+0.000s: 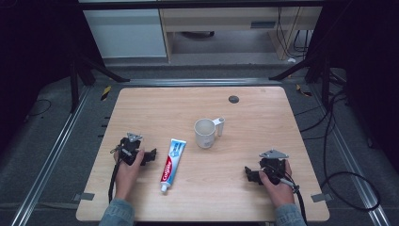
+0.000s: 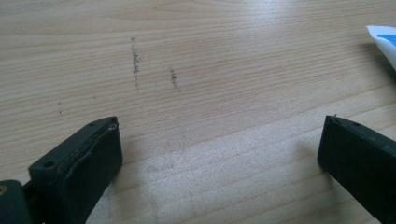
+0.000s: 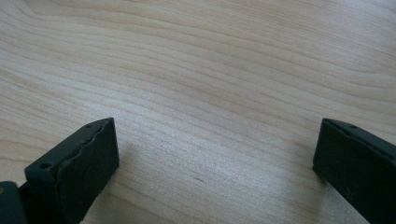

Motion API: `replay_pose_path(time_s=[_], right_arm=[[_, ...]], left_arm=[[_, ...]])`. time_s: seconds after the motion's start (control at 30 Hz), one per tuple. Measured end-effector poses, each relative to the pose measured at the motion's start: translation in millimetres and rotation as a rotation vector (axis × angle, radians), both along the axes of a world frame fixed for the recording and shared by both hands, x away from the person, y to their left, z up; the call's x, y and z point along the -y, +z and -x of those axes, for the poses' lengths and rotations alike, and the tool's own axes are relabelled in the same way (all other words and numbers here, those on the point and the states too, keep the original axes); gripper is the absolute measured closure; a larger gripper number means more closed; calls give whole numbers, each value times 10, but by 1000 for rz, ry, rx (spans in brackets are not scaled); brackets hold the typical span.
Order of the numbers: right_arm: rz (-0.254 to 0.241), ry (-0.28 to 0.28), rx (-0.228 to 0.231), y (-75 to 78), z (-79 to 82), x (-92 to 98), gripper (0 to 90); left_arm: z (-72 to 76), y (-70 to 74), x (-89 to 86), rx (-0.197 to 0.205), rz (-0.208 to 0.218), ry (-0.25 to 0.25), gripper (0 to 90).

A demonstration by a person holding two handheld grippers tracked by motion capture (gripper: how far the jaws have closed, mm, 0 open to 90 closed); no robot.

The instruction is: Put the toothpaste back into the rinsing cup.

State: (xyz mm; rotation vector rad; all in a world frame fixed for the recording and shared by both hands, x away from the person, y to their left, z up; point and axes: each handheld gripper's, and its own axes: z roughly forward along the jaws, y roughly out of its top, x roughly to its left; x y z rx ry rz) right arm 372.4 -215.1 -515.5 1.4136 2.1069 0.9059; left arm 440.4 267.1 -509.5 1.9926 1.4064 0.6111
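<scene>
Two grippers are rested low on the counter (image 1: 141, 103), one at each near corner, both with jaws spread wide and nothing held. The left gripper (image 1: 151, 156) is pointed toward the toothpaste tube (image 1: 172, 164), which is laid flat just beyond its jaws, cap toward the near edge; a corner of the tube (image 2: 384, 44) is seen at the upper right of the left gripper view. Judged from this, the tube is set up for a side-on grasp. The right gripper (image 1: 248, 173) faces inward over bare wood. A white mug (image 1: 205, 133) is stood upright well beyond both, handle turned right. Ample open room is left between the jaws and the tube; the near edge is close behind both hands.
</scene>
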Motion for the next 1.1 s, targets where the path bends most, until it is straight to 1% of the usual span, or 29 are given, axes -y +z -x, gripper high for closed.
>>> replay_pose_path(time_s=[0.03,0.13,0.2,0.23,0.3,0.43,0.47,0.5,0.53,0.6,0.63,0.7,0.77,0.83,0.9,0.93,0.97,1.0,1.03,1.07,1.1], right_arm=[[1,0,1,-1,-1,0,4],[1,1,1,-1,0,0,4],[3,13,0,-1,1,-3,4],[2,14,-2,-1,4,-5,4],[1,21,-1,-1,12,-6,4],[2,31,-2,0,49,-6,4],[-7,31,-9,5,58,-11,4],[2,33,-1,-2,59,-6,4],[4,32,0,-2,61,-6,4],[4,30,0,-2,65,-6,4],[3,30,0,-1,66,-6,4],[4,29,0,-2,65,-6,4],[4,29,0,-2,64,-6,4],[3,28,-1,-1,64,-6,4],[-5,22,-8,4,57,-10,4],[3,23,-1,0,47,-5,4],[-1,17,-3,0,41,-8,4],[-1,17,-3,0,41,-8,4],[3,17,-1,0,24,-4,4],[0,16,-1,0,21,-5,4],[0,16,-1,0,19,-5,4]], left_arm=[[-1,-1,-8,0,0,-9,0],[-1,-1,-7,1,0,-8,0],[3,-1,34,5,-4,16,0],[-2,-1,65,3,-4,4,0],[-1,-1,89,3,-2,11,0],[19,-1,85,1,1,-5,0],[28,0,78,0,2,-4,0],[37,6,79,-3,2,6,0],[42,18,92,-6,-1,5,11],[52,54,111,-9,12,-13,41],[67,78,114,1,17,-12,38],[110,132,121,20,-6,-19,36],[157,187,116,37,10,-18,36],[188,229,121,33,14,-33,35],[222,283,137,44,22,-45,35],[222,283,137,44,22,-45,36],[253,353,183,39,26,-67,40],[253,353,183,39,26,-67,41],[288,447,262,46,-5,-94,43],[300,490,295,53,-18,-101,44],[300,490,295,53,-18,-101,45]])
